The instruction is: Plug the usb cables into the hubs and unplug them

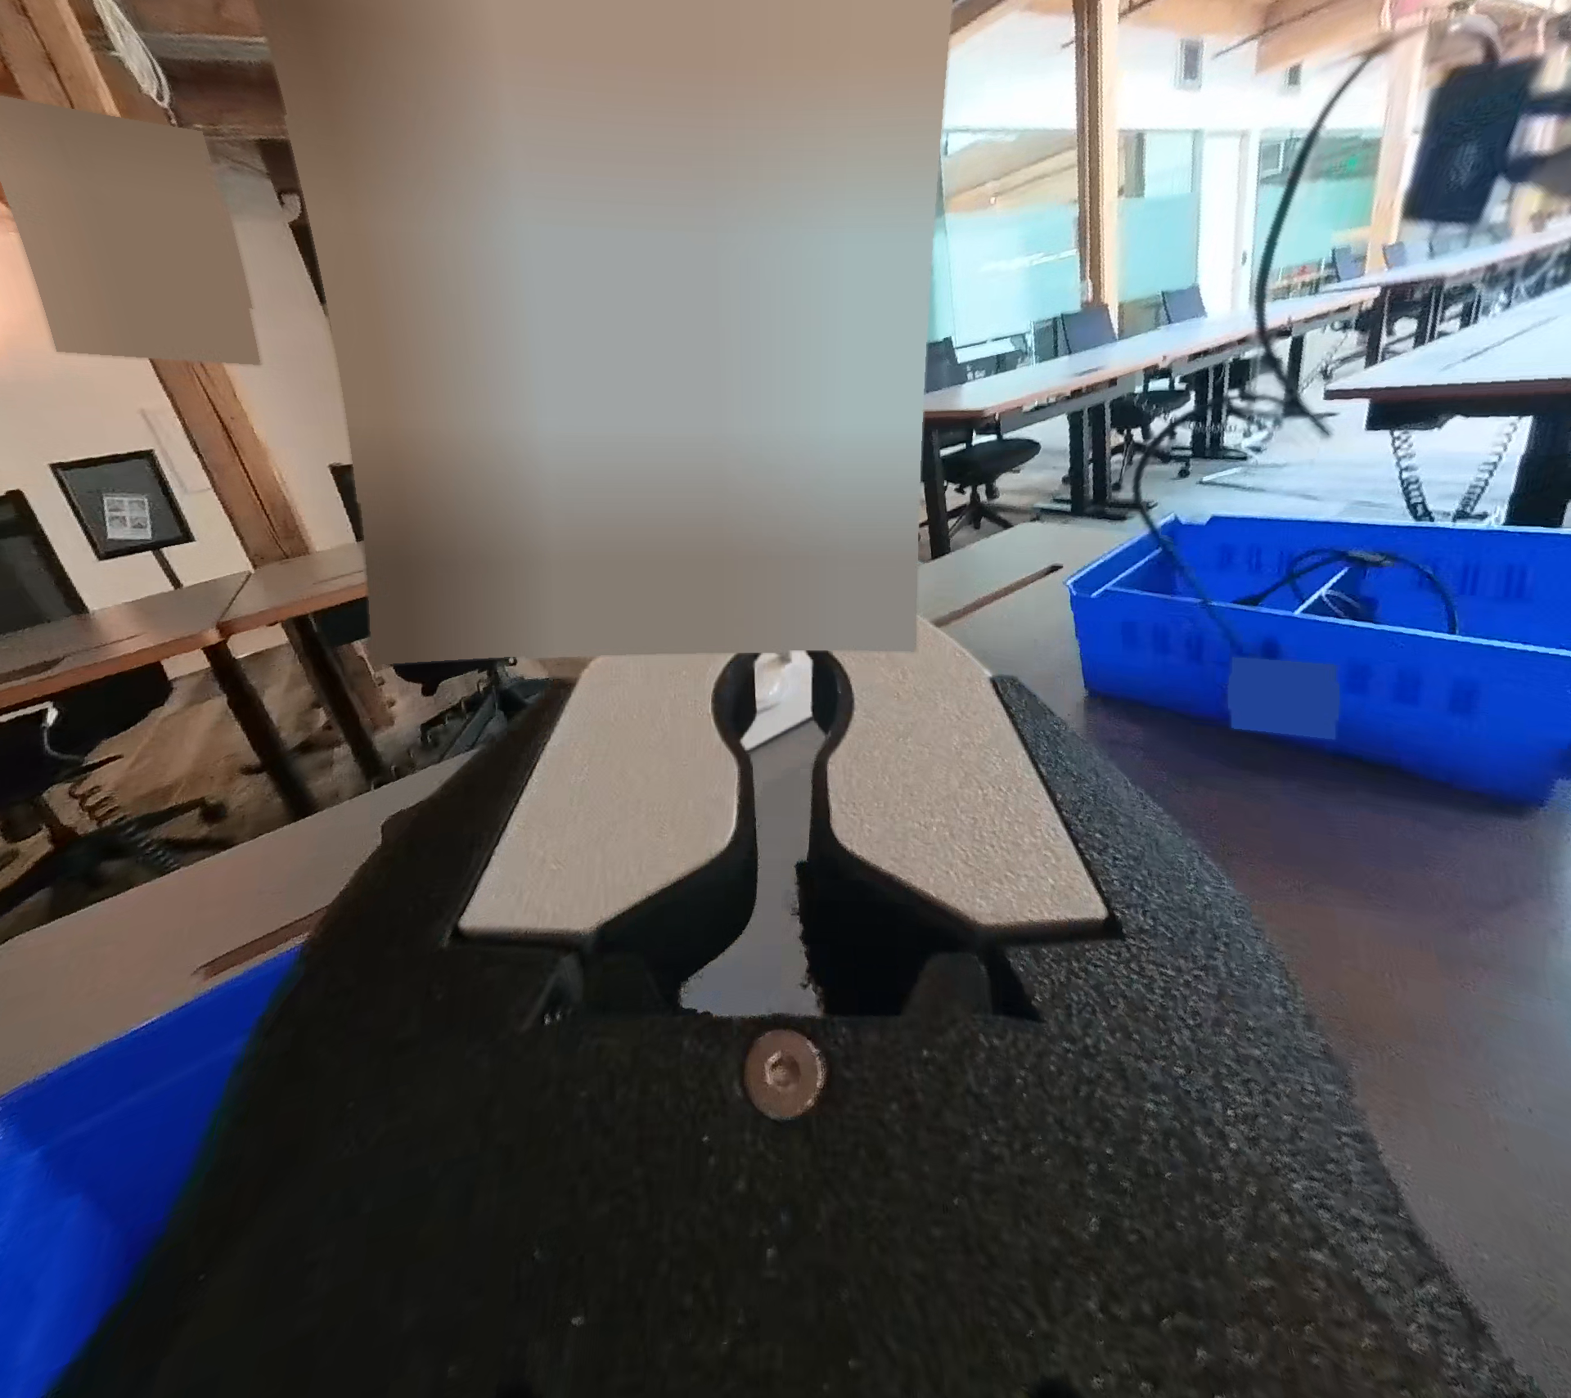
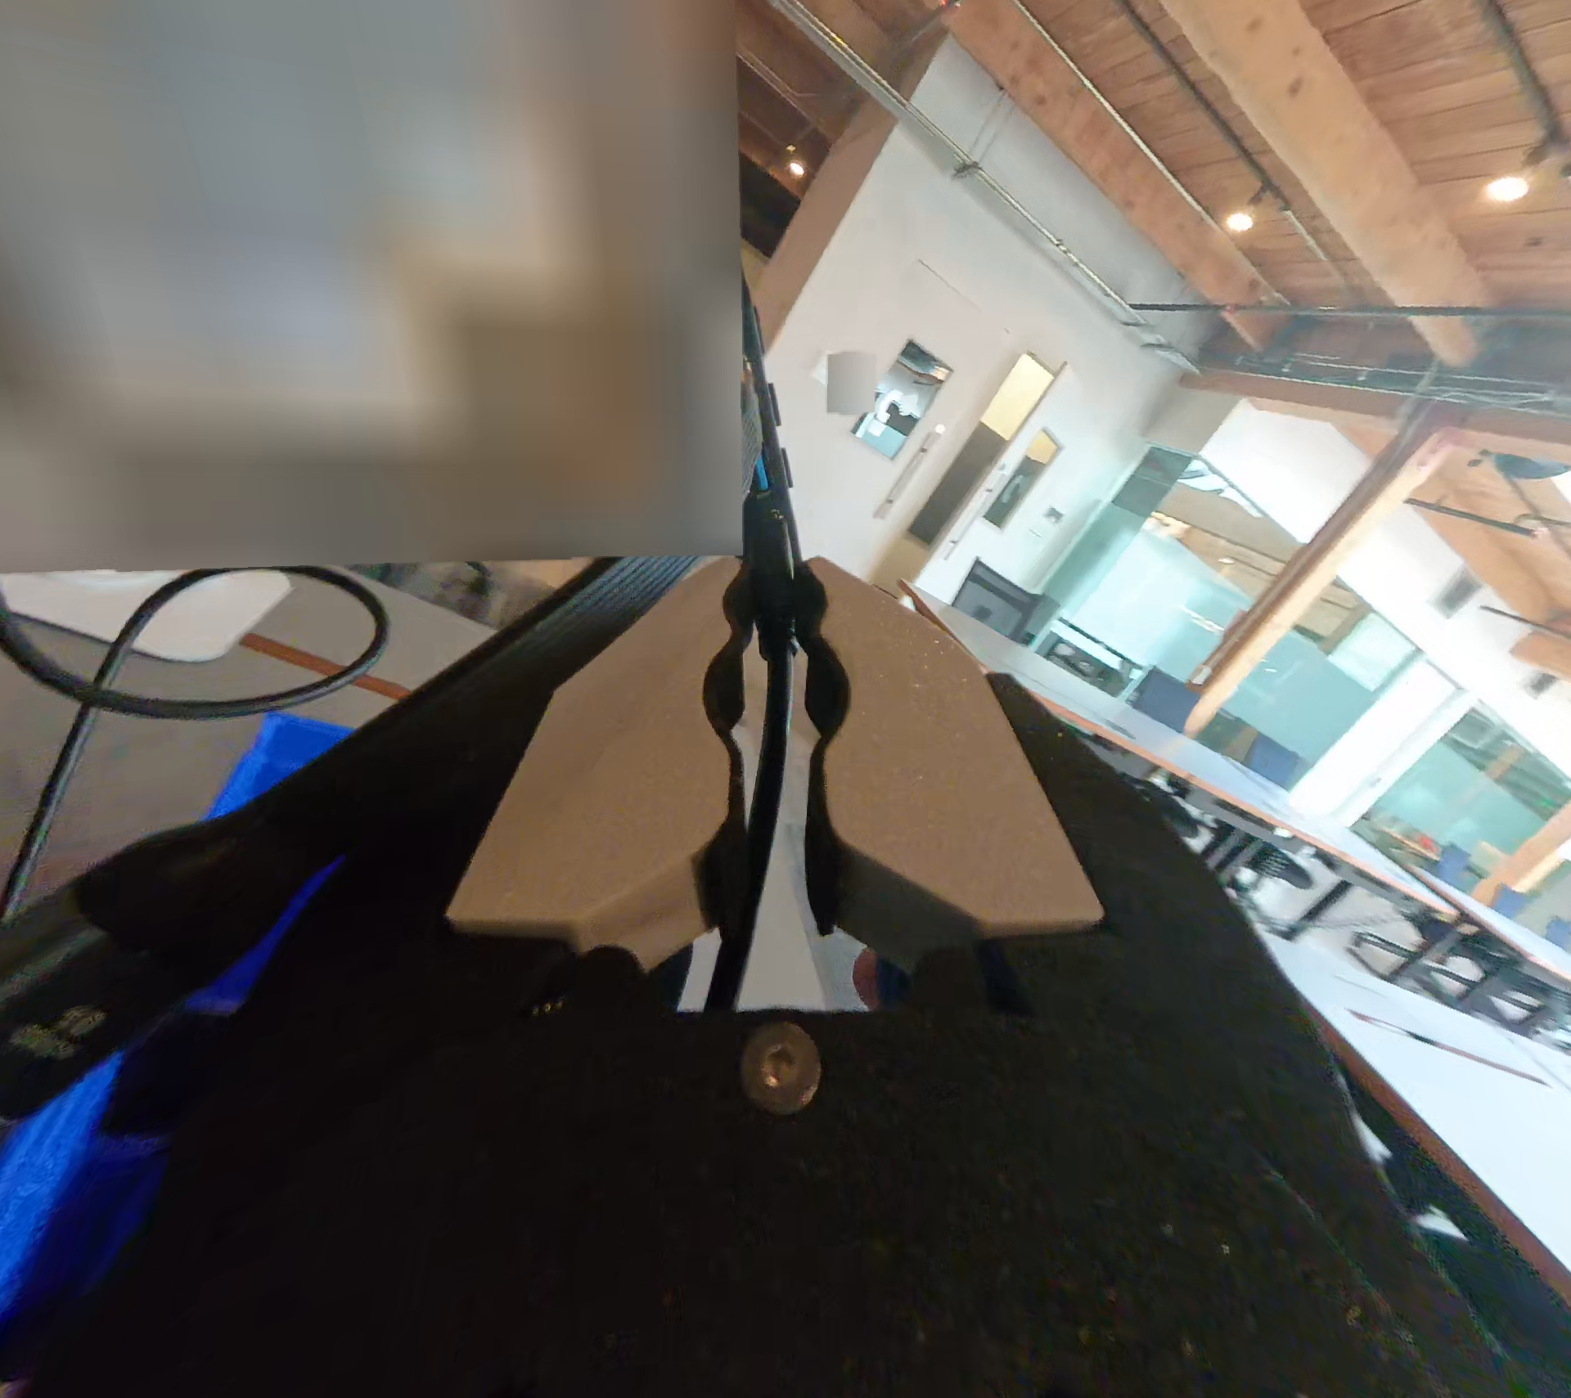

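My right gripper (image 2: 772, 579) is shut on the black plug (image 2: 769, 550) of a USB cable (image 2: 757, 805). The plug sits in a port of a black ribbed hub (image 2: 759, 422), which a blurred patch mostly hides. The cable runs back between the fingers. My left gripper (image 1: 782, 677) has its jaws close together with a narrow gap. Its tips are hidden by a patch, and I see nothing held in it. High on the right of the left wrist view is a blurred black block (image 1: 1462, 150). A black cable (image 1: 1292, 235) drops from it into a blue bin (image 1: 1488, 728).
The bin stands on a dark table (image 1: 1360, 975) and holds more black cables (image 1: 1360, 567). A second blue bin (image 1: 85, 1145) is at lower left. The right wrist view shows a cable loop (image 2: 255, 643), a blue bin (image 2: 272, 762) and a white box (image 2: 212, 609). Desks and chairs stand behind. There is about 50 cm between the tips of the two grippers.
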